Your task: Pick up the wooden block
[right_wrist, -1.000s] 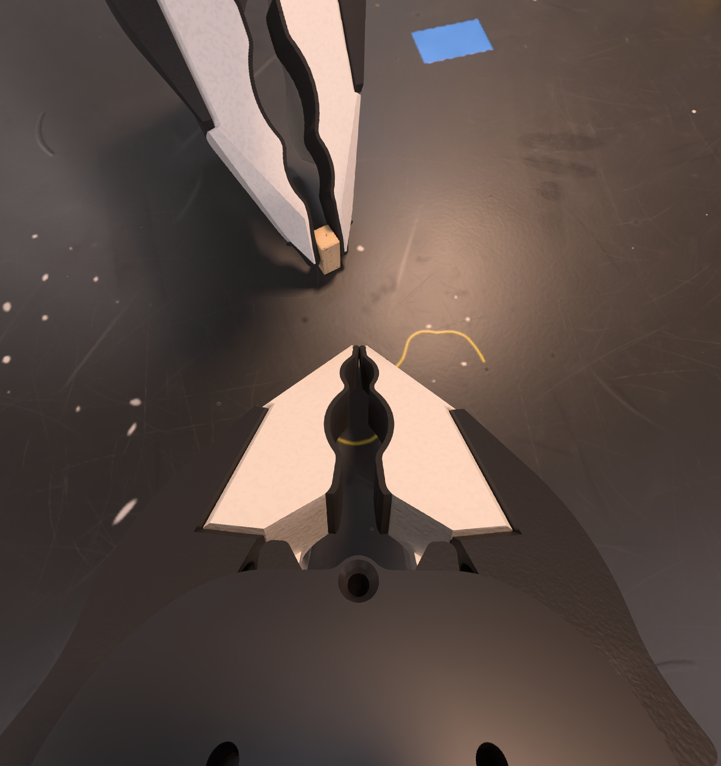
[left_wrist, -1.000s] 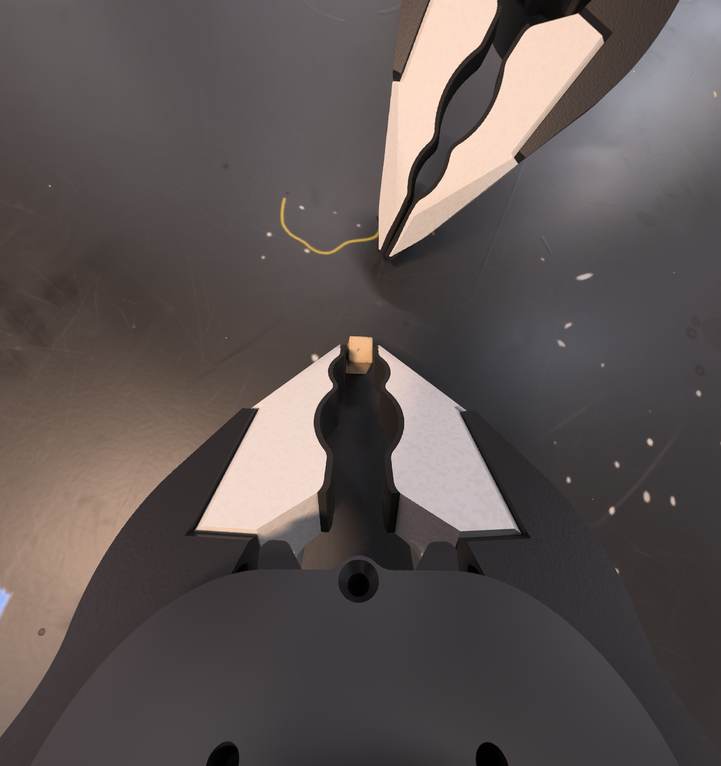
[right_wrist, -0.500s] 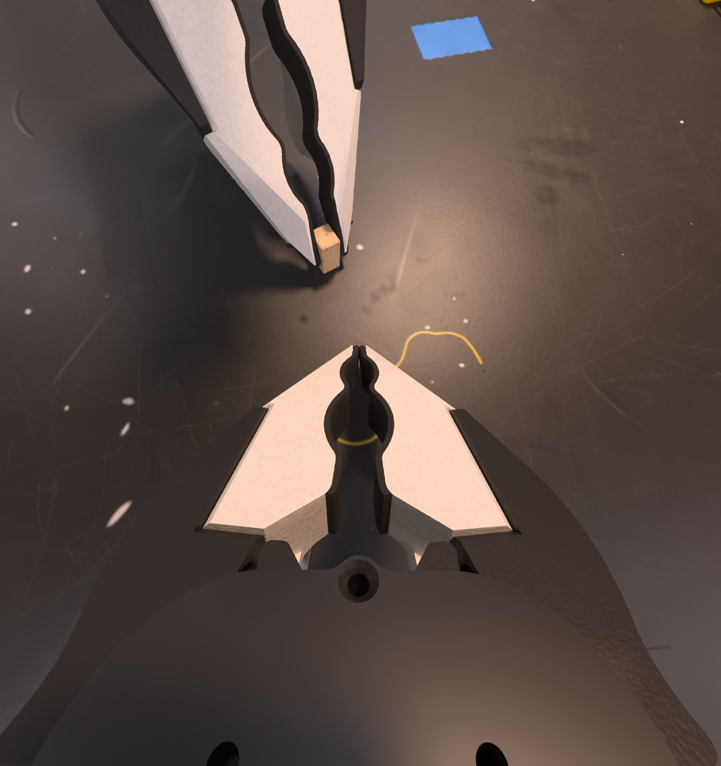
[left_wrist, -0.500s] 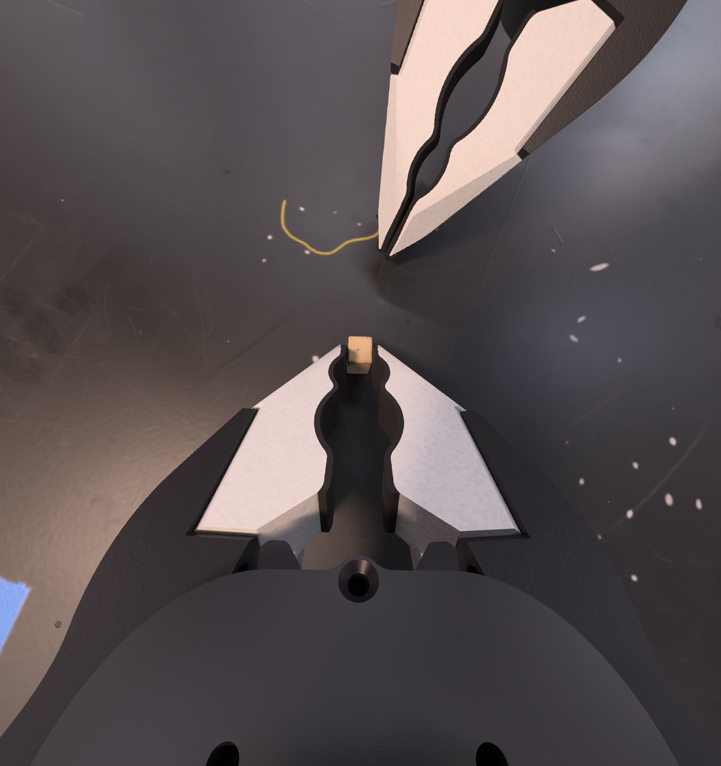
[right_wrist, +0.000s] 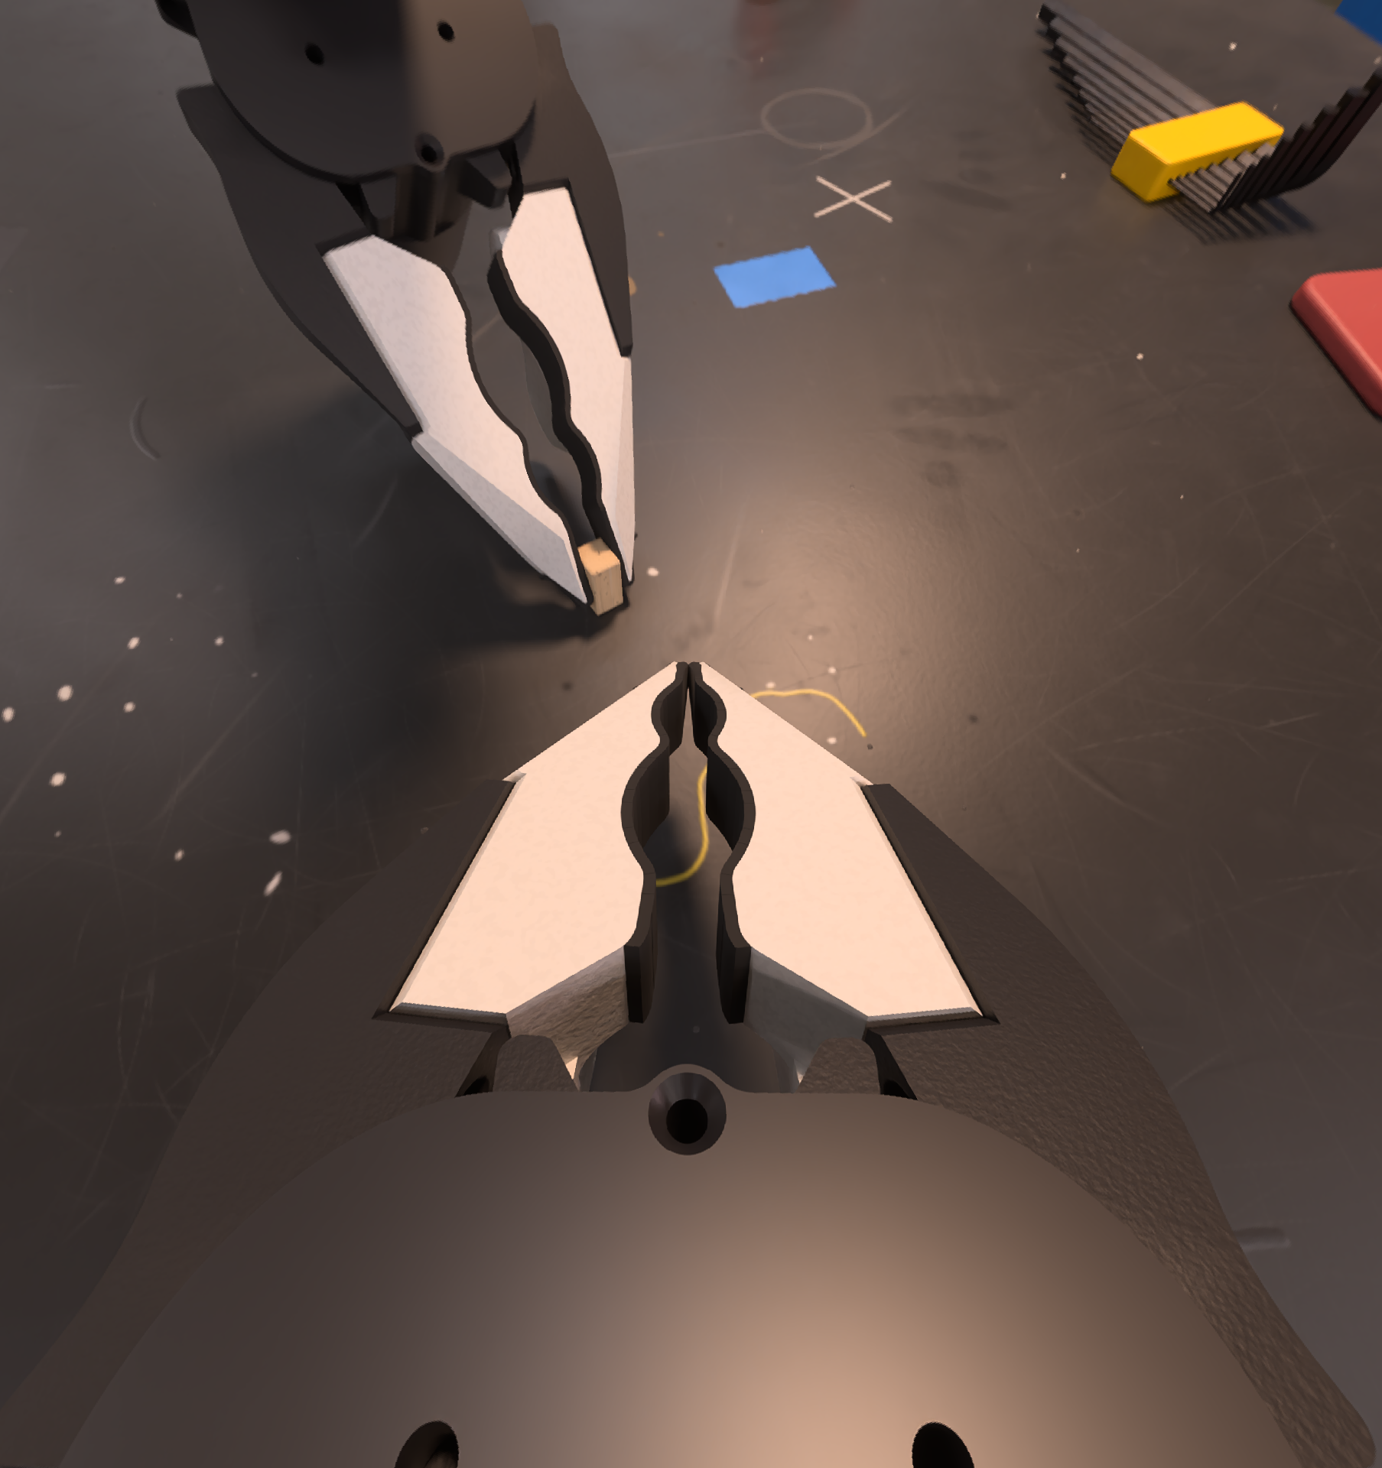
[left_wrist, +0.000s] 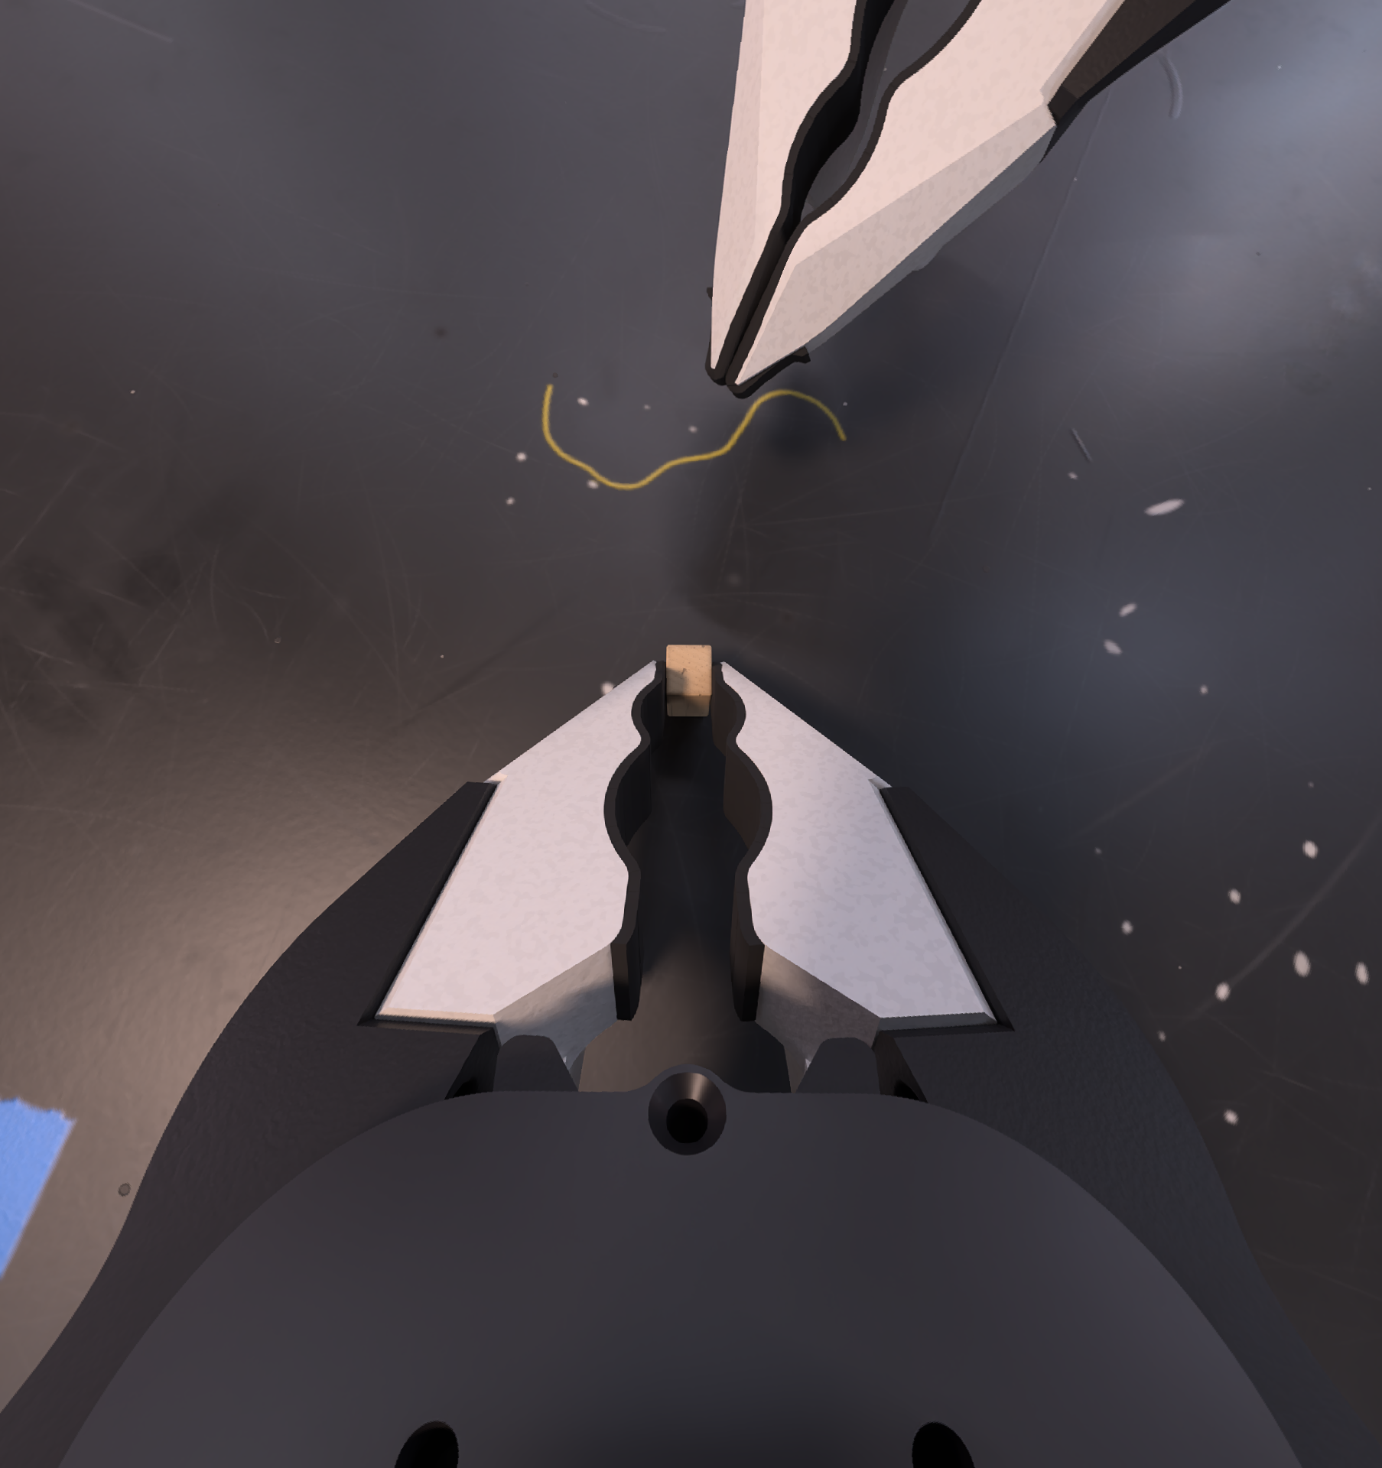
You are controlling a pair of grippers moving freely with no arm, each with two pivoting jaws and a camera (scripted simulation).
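Note:
A small pale wooden block (left_wrist: 688, 679) sits clamped between the fingertips of my left gripper (left_wrist: 688, 675). The right wrist view shows the same block (right_wrist: 600, 577) held at the tips of the left gripper (right_wrist: 604, 584), close above the dark table. My right gripper (right_wrist: 687, 671) is shut and empty, its tips together, raised above a thin yellow thread (right_wrist: 818, 703). In the left wrist view the right gripper (left_wrist: 727, 380) hangs just above that thread (left_wrist: 656, 469).
A blue tape patch (right_wrist: 775, 276) lies on the dark table (right_wrist: 1069, 635) beyond the left gripper. A yellow-handled hex key set (right_wrist: 1204, 151) and a red flat object (right_wrist: 1371, 341) lie at the far right. A chalk cross (right_wrist: 853, 198) marks the table.
My right gripper has risen and pulled back, so more of the table and the whole thread now show. My left gripper still holds the block and has lifted slightly.

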